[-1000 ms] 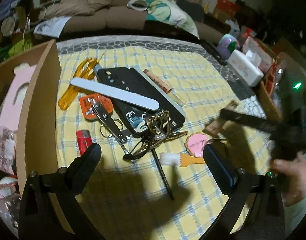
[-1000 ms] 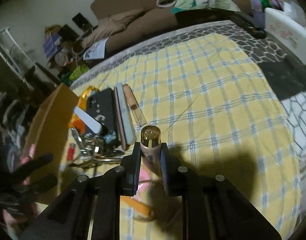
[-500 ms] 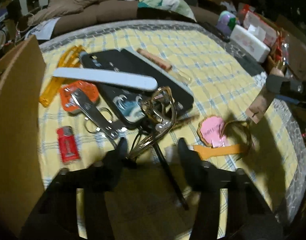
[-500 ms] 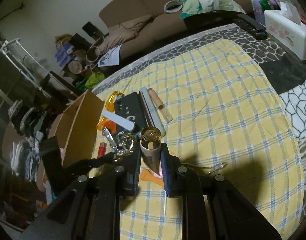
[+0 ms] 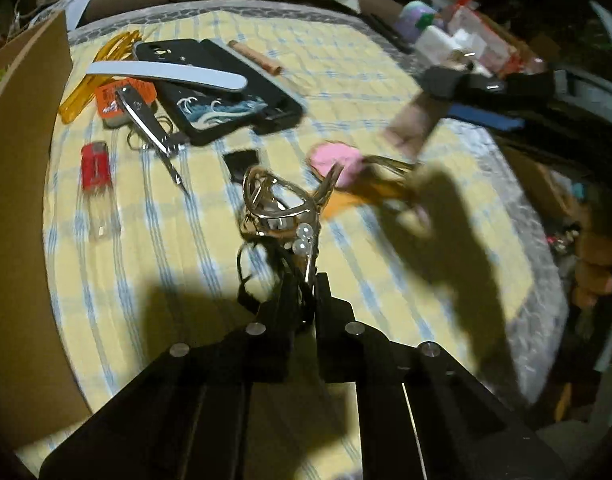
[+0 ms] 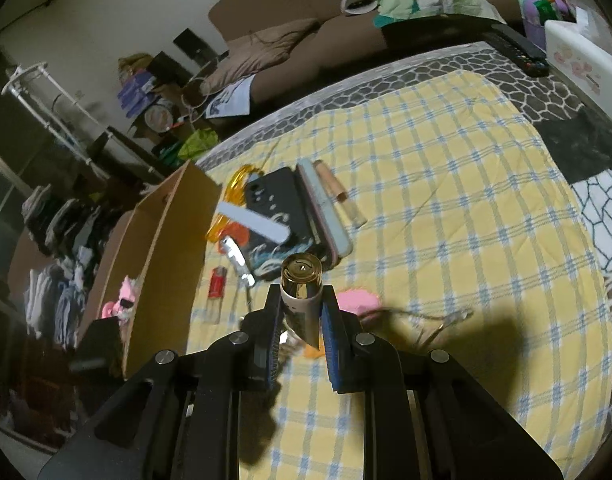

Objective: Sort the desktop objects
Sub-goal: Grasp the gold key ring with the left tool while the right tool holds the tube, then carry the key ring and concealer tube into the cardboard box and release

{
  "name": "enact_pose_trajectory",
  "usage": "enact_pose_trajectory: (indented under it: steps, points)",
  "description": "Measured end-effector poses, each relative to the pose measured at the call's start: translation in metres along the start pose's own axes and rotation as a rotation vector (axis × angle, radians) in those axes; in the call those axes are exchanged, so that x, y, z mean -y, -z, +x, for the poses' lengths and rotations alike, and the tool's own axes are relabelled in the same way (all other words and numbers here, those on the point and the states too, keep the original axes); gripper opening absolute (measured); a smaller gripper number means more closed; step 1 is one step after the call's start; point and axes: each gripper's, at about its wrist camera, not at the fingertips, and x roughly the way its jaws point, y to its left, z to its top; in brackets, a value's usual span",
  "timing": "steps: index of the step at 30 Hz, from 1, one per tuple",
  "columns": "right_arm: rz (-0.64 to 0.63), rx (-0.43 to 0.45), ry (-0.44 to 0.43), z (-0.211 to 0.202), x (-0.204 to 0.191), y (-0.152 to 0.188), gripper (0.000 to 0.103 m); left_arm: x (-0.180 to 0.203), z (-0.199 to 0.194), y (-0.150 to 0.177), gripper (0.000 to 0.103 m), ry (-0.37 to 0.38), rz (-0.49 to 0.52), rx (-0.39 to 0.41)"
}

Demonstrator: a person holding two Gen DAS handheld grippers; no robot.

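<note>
On your far left stands the box (image 5: 21, 184), open-topped, with pink things already inside in the right wrist view; it looks like the place the sorted items go. Just beside it on the checked cloth (image 5: 153, 240) lies the lighter (image 5: 94, 166): light, hard plastic, easy to pinch across its flat sides.

Next come the clippers (image 5: 145, 118), lying partly on an orange tag (image 5: 109, 98). They are thin, smooth steel, so they may slip; take them across the width near the middle. The nail file (image 5: 165, 75) rests across the phone case (image 5: 217, 88); it is flat and bendy, so grip it mid-length. The case is broad and rubbery, best taken by one edge.

Your left claw (image 5: 303, 292) is pinched narrow on the curler (image 5: 279, 208), which it holds by the handle loops, off the cloth. It is light but springy and lopsided, and the head will swing, so move it gently.

Right of it the pink charm (image 5: 336, 160) lies on the cloth, small and soft-looking, with an orange strap under it.

Your right claw (image 6: 301, 312) is closed on the tube (image 6: 299, 292), gold cap forward, held above the cloth. The tube is stiff, smooth and round, so it can twist between the pads; keep the grip square on the body below the cap, not on the cap itself.
</note>
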Motion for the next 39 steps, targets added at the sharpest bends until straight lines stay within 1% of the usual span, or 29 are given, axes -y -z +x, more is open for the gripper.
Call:
enact_pose_trajectory:
  steps: [2, 4, 6, 8, 12, 15, 18, 21, 27, 31, 33, 36, 39]
  points:
    - [0.008, -0.007, -0.017, -0.003, -0.004, 0.012, 0.018, 0.000, -0.013, 0.013, 0.008, 0.028, -0.023, 0.005]
    - [0.015, -0.023, -0.031, -0.003, -0.008, 0.021, 0.018, 0.000, -0.026, 0.022, 0.008, 0.036, -0.030, 0.021]
    - [0.009, -0.034, -0.035, -0.004, -0.013, 0.030, 0.018, -0.004, -0.039, 0.029, 0.007, 0.048, -0.049, 0.041]
    - [0.000, -0.041, -0.040, -0.006, -0.020, 0.036, 0.018, -0.012, -0.051, 0.030, 0.006, 0.080, -0.087, 0.071]
    - [-0.016, -0.017, -0.065, -0.016, -0.035, 0.039, 0.018, -0.033, -0.076, 0.019, 0.004, 0.170, -0.171, 0.137]
    - [-0.035, 0.005, -0.084, -0.024, -0.049, 0.036, 0.018, -0.040, -0.098, 0.005, 0.004, 0.188, -0.186, 0.185]
    - [-0.052, 0.015, -0.103, -0.028, -0.061, 0.033, 0.018, -0.042, -0.120, -0.004, 0.004, 0.172, -0.157, 0.224]
    - [-0.071, 0.021, -0.112, -0.029, -0.071, 0.032, 0.018, -0.048, -0.133, -0.008, 0.004, 0.148, -0.149, 0.242]
    - [-0.082, 0.005, -0.118, -0.025, -0.078, 0.032, 0.018, -0.072, -0.145, -0.009, 0.004, 0.134, -0.199, 0.268]
    - [-0.102, 0.005, -0.148, -0.024, -0.094, 0.030, 0.018, -0.087, -0.169, -0.008, 0.004, 0.127, -0.219, 0.298]
    - [-0.115, 0.008, -0.172, -0.021, -0.107, 0.027, 0.018, -0.096, -0.184, -0.008, 0.004, 0.104, -0.223, 0.319]
    - [-0.136, 0.006, -0.235, -0.011, -0.135, 0.023, 0.018, -0.116, -0.205, -0.006, 0.004, 0.065, -0.242, 0.345]
    - [-0.190, -0.025, -0.278, 0.010, -0.172, 0.023, 0.018, -0.139, -0.216, 0.000, 0.004, 0.026, -0.269, 0.350]
